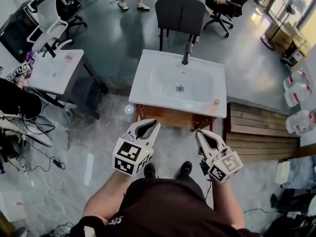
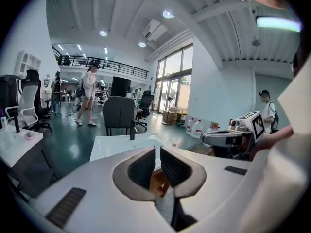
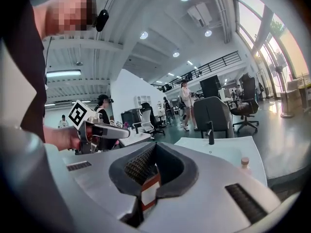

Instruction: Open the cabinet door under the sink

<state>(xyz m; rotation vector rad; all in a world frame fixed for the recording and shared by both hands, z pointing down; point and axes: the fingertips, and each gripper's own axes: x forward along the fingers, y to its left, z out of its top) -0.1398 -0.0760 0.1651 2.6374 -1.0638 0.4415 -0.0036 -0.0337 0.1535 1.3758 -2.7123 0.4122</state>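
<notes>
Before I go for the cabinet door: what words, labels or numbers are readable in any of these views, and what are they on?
No text is readable in any view.
On the left claw and right claw, the marker cubes carry square patterns only, no letters.
The white print on the person's shirt is cut off and unreadable.
The red labels on the water jugs are too small to read.
</notes>
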